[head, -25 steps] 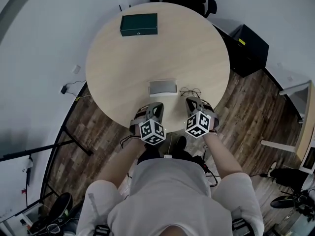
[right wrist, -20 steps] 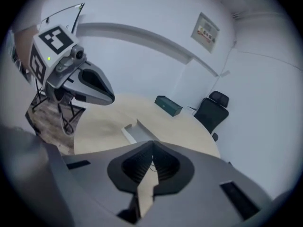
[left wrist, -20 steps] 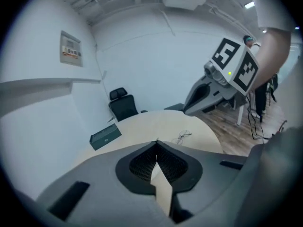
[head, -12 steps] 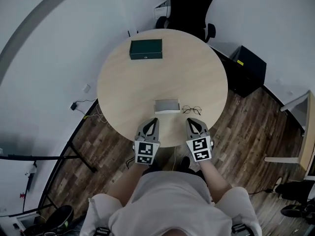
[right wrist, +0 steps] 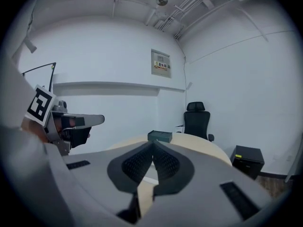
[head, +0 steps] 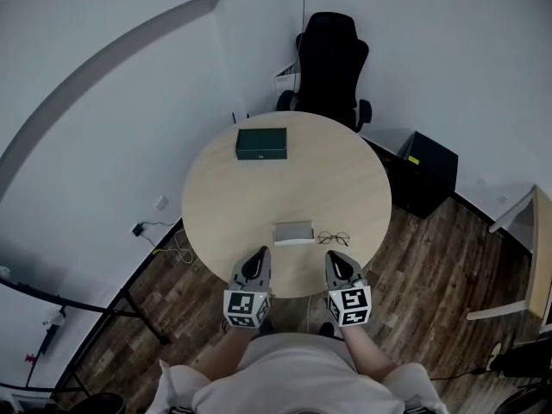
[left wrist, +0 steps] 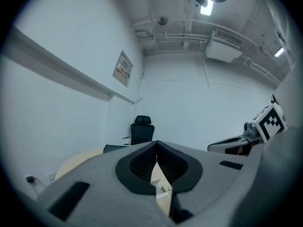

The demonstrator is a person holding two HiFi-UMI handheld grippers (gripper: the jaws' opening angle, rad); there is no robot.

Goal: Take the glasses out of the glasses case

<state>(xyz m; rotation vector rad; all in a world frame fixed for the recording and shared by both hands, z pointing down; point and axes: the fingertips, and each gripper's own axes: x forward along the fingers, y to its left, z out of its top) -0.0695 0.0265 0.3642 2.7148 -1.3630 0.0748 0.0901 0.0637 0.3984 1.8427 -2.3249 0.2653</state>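
Left gripper [head: 260, 252], right gripper [head: 334, 256] higher, level.

A dark green rectangular box [head: 261, 143] lies on a round pale wooden table [head: 336, 175], mid-frame; a black office chair [head: 326, 59] stands above.

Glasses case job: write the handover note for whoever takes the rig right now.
Left gripper: jaws together, empty, at the near edge of the round table.
Right gripper: the same.
Glasses case: on the table just ahead of the grippers.
Glasses: on the table right of the case, outside it.
Done: glasses are out.
Left: nothing visible; I cannot tell whether the case is open.
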